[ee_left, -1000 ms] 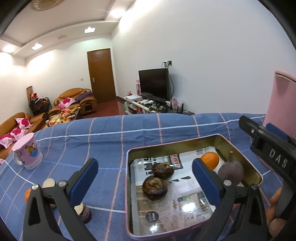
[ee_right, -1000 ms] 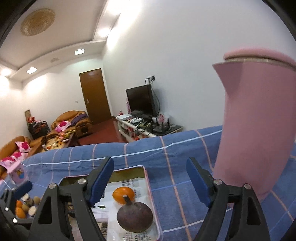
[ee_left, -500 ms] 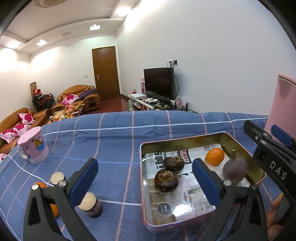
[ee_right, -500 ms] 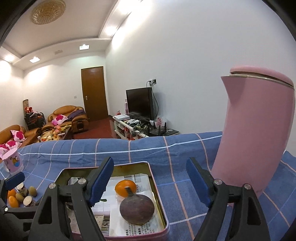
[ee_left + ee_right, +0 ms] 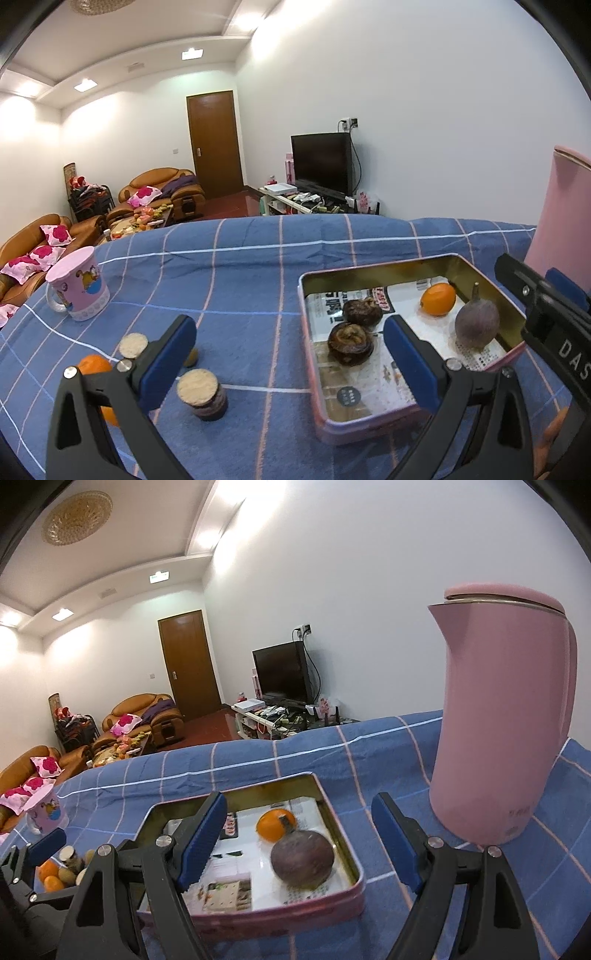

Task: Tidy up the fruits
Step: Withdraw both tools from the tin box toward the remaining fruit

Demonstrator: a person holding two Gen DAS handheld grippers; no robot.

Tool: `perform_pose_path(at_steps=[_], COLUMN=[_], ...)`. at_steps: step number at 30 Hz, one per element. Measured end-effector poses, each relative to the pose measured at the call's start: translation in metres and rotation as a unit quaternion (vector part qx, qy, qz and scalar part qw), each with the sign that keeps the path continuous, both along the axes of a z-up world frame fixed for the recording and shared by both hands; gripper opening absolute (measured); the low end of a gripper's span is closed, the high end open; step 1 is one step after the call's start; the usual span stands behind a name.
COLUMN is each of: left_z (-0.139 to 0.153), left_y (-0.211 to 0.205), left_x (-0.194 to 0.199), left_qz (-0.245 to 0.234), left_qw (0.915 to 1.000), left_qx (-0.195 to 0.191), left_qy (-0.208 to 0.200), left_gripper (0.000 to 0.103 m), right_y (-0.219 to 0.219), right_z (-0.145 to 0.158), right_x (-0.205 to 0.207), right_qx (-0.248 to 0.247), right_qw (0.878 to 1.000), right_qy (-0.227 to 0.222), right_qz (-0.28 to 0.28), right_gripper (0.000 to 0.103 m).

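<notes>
Left wrist view: purple fruit [image 5: 476, 323] stands stem-up beside an orange [image 5: 437, 299] in the tin [image 5: 369, 424]; both grippers, left [image 5: 288, 358] and right [image 5: 299, 843], gape empty, pink kettle [image 5: 498, 716] nearby.

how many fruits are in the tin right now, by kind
Inside the pink tin:
small orange fruit: 1
purple round fruit with a stem: 1
dark brown wrinkled fruits: 2
Total: 4
More fruit pieces lie on the blue cloth to the left, not counted.
</notes>
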State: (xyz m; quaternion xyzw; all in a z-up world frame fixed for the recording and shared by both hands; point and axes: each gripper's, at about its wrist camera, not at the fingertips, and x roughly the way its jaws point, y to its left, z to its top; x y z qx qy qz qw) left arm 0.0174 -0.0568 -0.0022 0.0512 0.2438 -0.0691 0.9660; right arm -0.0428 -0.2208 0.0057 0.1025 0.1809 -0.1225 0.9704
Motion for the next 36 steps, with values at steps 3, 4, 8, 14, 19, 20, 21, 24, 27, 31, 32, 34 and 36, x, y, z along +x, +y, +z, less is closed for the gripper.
perform_pose_path(at_steps=[3, 4, 8, 14, 19, 20, 21, 24, 27, 31, 32, 34, 36], left_z=[0.000, 0.000, 0.000, -0.001, -0.001, 0.000, 0.000, -0.001, -0.002, -0.002, -0.002, -0.003, -0.003], left_y=[0.005, 0.008, 0.018, 0.035, 0.051, 0.054, 0.059, 0.069, 0.078, 0.090, 0.093, 0.100, 0.108], left_x=[-0.003, -0.004, -0.008, -0.012, -0.012, -0.012, -0.011, -0.009, -0.008, -0.007, -0.006, -0.005, -0.003], left_qz=[0.002, 0.003, 0.008, 0.012, 0.016, 0.017, 0.019, 0.025, 0.027, 0.033, 0.034, 0.038, 0.040], left_qw=[1.0000, 1.0000, 1.0000, 0.9999, 0.9999, 0.9999, 0.9998, 0.9997, 0.9996, 0.9994, 0.9994, 0.9993, 0.9992], left_qx=[0.001, 0.000, -0.004, -0.003, 0.000, -0.001, -0.003, -0.003, -0.002, 0.001, 0.001, 0.004, 0.003], left_qy=[-0.002, -0.003, -0.001, 0.001, 0.000, 0.000, 0.001, 0.003, 0.004, 0.005, 0.006, 0.007, 0.010], left_gripper=[0.103, 0.103, 0.103, 0.103, 0.103, 0.103, 0.103, 0.103, 0.103, 0.103, 0.103, 0.103, 0.103], right_y=[0.009, 0.011, 0.018, 0.028, 0.044, 0.047, 0.051, 0.062, 0.071, 0.087, 0.091, 0.099, 0.107], right_z=[0.000, 0.000, 0.000, 0.000, -0.002, -0.002, -0.002, -0.002, -0.002, -0.002, -0.003, -0.003, -0.004], right_x=[-0.002, -0.002, -0.004, -0.004, -0.005, -0.005, -0.004, -0.003, -0.002, 0.003, 0.004, 0.006, 0.009], right_qx=[-0.007, -0.008, -0.009, -0.009, -0.002, -0.002, -0.003, -0.005, -0.006, -0.008, -0.008, -0.007, -0.007], right_qw=[1.000, 1.000, 1.000, 1.000, 1.000, 1.000, 1.000, 1.000, 0.999, 0.999, 0.999, 0.998, 0.998], right_qy=[-0.001, -0.001, 0.001, 0.003, 0.006, 0.007, 0.008, 0.009, 0.010, 0.014, 0.015, 0.017, 0.018], right_qz=[0.002, 0.002, 0.004, 0.006, 0.014, 0.016, 0.019, 0.025, 0.032, 0.045, 0.049, 0.058, 0.066], right_gripper=[0.082, 0.082, 0.082, 0.082, 0.082, 0.082, 0.082, 0.082, 0.082, 0.082, 0.082, 0.082, 0.082])
